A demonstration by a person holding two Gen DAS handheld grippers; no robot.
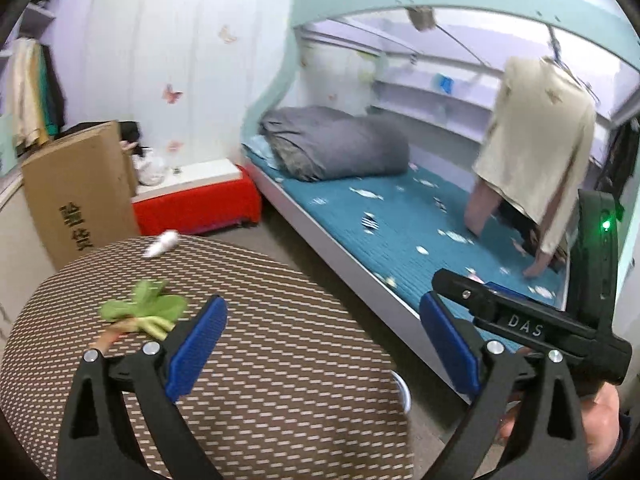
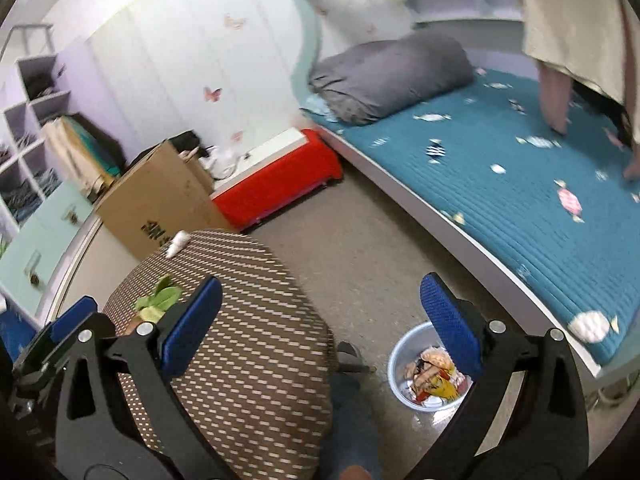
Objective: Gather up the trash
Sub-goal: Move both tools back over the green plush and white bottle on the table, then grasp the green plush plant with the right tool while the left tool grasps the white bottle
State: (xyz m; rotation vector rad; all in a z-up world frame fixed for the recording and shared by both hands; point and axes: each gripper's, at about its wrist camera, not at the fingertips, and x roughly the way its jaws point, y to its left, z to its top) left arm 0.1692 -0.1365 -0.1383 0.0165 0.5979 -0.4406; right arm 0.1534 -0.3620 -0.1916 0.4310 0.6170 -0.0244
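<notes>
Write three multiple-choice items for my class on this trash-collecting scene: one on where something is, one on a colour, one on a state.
1. Where does the bin stand?
A. On the bed
B. On the floor beside the round table
C. On the red box

2. What colour are the gripper pads?
A. Blue
B. Yellow
C. White

3. In what state is the bin?
A. Tipped over
B. Upright with trash in it
C. Covered by a lid

Answers:
1 B: the right wrist view shows it on the floor, between the table and the bed.
2 A: blue pads line the fingers of both the left gripper and the right gripper.
3 B: its open top shows wrappers inside.
</notes>
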